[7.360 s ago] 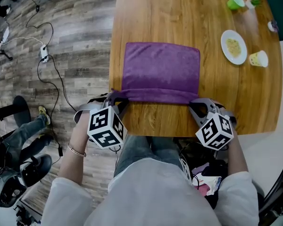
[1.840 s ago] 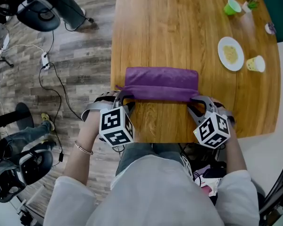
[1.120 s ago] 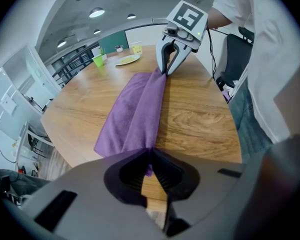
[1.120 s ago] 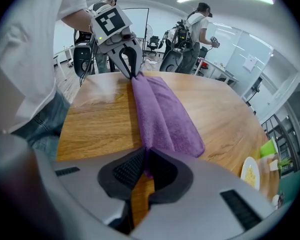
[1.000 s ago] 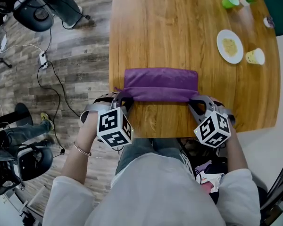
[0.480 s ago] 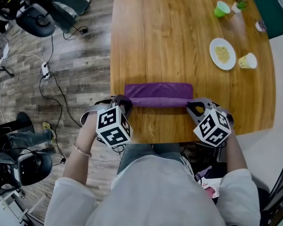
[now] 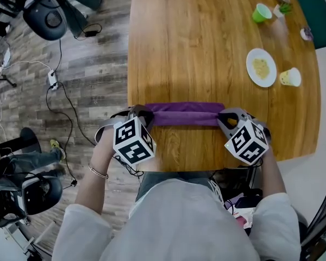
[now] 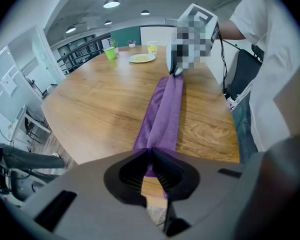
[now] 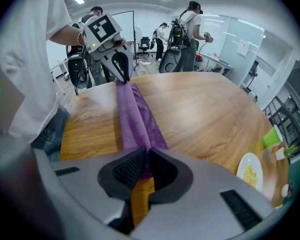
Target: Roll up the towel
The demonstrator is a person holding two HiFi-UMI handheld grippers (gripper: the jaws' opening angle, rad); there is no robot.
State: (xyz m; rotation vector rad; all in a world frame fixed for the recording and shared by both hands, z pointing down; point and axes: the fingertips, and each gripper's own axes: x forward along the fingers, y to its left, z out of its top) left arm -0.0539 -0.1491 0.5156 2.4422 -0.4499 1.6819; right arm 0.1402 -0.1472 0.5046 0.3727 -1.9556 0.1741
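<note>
The purple towel (image 7: 186,115) lies as a long narrow roll across the wooden table (image 7: 206,48), close to its near edge. My left gripper (image 7: 143,115) is shut on the roll's left end, and in the left gripper view the towel (image 8: 162,116) runs straight out from the closed jaws. On the other side my right gripper (image 7: 223,116) is shut on the right end; its own view shows the towel (image 9: 135,119) pinched between the pads and stretching to the left gripper (image 9: 121,66).
A white plate with food (image 7: 260,67), a yellow cup (image 7: 289,77) and a green cup (image 7: 261,13) stand at the table's far right. Cables and a power strip (image 7: 52,79) lie on the floor left of the table. People stand beyond the table (image 9: 187,31).
Over the earlier frames the flat towel has been rolled away from me into a thin roll. In the last second both grippers shifted further onto the table with it.
</note>
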